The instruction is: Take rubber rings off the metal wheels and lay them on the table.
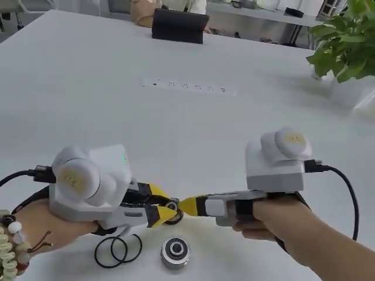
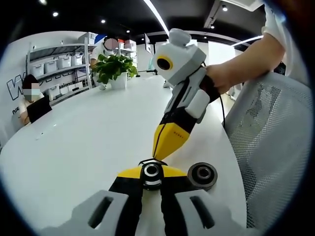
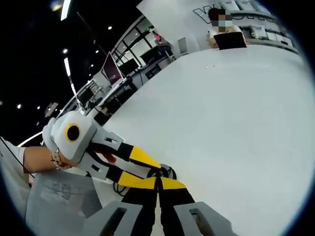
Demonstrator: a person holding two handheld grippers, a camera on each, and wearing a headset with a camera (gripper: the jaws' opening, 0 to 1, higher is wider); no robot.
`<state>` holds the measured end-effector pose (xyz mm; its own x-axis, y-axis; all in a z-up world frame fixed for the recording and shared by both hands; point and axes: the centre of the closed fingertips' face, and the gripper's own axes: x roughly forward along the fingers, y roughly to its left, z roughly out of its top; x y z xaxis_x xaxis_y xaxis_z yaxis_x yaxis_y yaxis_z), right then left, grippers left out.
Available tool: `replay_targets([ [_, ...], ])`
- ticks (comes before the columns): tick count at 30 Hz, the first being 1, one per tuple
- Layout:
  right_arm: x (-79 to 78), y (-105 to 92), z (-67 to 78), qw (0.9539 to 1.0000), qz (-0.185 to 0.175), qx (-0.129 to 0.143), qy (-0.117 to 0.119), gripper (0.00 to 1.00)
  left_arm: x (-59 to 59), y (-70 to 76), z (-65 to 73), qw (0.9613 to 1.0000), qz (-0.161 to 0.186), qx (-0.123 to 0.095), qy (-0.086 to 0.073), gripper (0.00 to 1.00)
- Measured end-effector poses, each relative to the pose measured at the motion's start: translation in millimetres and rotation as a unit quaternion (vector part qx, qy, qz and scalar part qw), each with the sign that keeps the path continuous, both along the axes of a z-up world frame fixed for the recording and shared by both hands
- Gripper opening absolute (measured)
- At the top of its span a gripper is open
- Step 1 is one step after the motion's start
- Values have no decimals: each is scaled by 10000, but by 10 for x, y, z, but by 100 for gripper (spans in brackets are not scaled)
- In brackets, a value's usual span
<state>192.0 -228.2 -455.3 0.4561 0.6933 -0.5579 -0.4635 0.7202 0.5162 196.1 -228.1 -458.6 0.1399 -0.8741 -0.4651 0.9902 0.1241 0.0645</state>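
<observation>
Your left gripper [image 1: 166, 212] clamps a metal wheel [image 1: 173, 206] between its yellow fingers just above the white surface [image 1: 176, 129]. Your right gripper [image 1: 186, 205], its fingers pressed together, nips the black ring [image 2: 146, 160] at the wheel's rim.

To do this well, hold the left hand firm. Draw the right hand away and across the rim so the ring rolls off instead of snapping back, then lay it beside the two loose rings [image 1: 117, 249] below the left gripper.

The head view shows those loose rings, with a second wheel [image 1: 175, 252] lying flat just beside them. The left gripper view shows the pinched ring lifting in a thin arc off the held wheel, which the head view blurs. The right gripper view shows its own fingers closed tip to tip against the left gripper's.
</observation>
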Motion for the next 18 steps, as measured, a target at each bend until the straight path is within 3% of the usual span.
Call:
replay_targets([
  [12, 3, 33, 30, 9996, 176, -94, -218, 0, -7, -5, 3, 10000, 27, -61, 60, 8],
  [18, 4, 79, 113, 9993, 227, 86, -279, 0, -3, -4, 1, 9999, 29, -74, 69, 8],
])
